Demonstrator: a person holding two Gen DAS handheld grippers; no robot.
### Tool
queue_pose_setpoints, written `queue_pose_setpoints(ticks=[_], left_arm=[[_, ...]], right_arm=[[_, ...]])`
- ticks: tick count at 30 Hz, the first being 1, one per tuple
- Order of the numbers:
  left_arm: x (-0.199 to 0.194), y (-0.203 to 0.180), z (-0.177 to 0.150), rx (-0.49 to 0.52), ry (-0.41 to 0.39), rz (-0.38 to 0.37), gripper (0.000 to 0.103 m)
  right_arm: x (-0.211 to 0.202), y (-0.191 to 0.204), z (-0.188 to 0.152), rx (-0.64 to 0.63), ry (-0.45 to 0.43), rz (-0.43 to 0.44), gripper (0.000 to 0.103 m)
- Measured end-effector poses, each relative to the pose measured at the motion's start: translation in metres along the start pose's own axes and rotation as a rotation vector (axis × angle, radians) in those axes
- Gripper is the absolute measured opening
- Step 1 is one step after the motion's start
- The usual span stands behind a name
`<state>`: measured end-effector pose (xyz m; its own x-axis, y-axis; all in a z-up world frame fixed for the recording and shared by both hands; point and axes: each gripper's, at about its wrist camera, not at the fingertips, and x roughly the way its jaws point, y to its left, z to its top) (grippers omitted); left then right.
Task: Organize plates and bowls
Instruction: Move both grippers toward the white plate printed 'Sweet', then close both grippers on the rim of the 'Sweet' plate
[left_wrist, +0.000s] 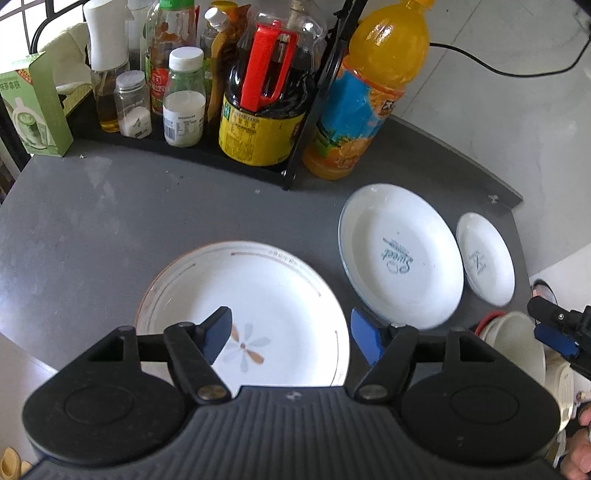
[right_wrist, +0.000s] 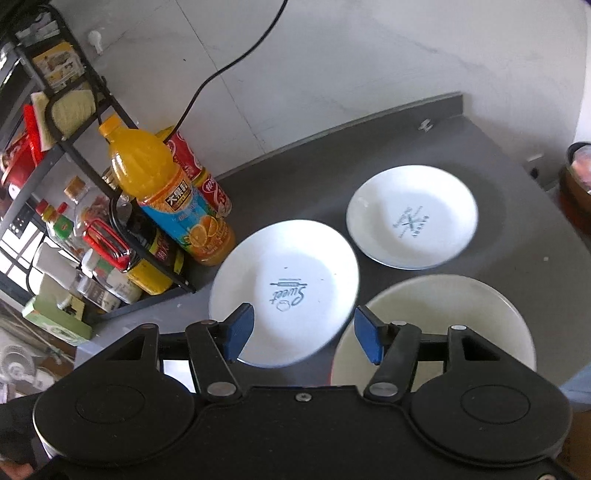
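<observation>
Here, both grippers hang spread and empty: lower your left gripper (left_wrist: 291, 338) squarely over the flowered plate's (left_wrist: 258, 295) near rim; right gripper (right_wrist: 303, 338) waits above the bowl (right_wrist: 461, 314).

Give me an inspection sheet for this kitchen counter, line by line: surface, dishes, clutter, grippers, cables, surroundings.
Surface: dark grey countertop, bare patches look clean.
Job's things: large white plate with flower motif; white plate printed "Sweet"; smaller white plate with blue print; cream bowl. All separate, unstacked.
Clutter: orange juice bottle; black wire rack holding sauce bottles and jars; green carton.
Grippers: left gripper open above the flower plate; right gripper open, empty, over the "Sweet" plate's near edge.
Cables: black cable hanging down the wall.
Surroundings: white tiled wall.
</observation>
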<state>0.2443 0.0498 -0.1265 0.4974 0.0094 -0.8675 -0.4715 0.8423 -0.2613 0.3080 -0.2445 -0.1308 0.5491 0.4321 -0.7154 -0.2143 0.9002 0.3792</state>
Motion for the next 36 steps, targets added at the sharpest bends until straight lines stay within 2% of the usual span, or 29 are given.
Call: queue_pose_setpoints(ticks=[5, 12, 17, 22, 29, 36], left_arm=[[0.021, -0.014, 0.010, -0.050, 0.016, 0.011, 0.070], [0.043, -0.035, 0.034, -0.082, -0.003, 0.017, 0.070], [0.064, -0.046, 0.045, -0.114, 0.002, 0.037, 0.070], [0.085, -0.046, 0.046, -0.160, 0.015, 0.035, 0.067], [0.113, -0.044, 0.045, -0.212, 0.035, 0.055, 0.064], [0.136, -0.045, 0.052, -0.247, 0.046, 0.077, 0.057]], right_arm=[[0.026, -0.004, 0.026, -0.035, 0.087, 0.019, 0.065], [0.055, -0.011, 0.064, -0.085, 0.157, 0.034, 0.065], [0.079, -0.020, 0.074, -0.086, 0.231, 0.039, 0.064], [0.109, -0.026, 0.080, -0.069, 0.342, 0.077, 0.045], [0.145, -0.037, 0.092, -0.085, 0.451, 0.033, 0.045], [0.175, -0.050, 0.096, -0.035, 0.565, 0.053, 0.043]])
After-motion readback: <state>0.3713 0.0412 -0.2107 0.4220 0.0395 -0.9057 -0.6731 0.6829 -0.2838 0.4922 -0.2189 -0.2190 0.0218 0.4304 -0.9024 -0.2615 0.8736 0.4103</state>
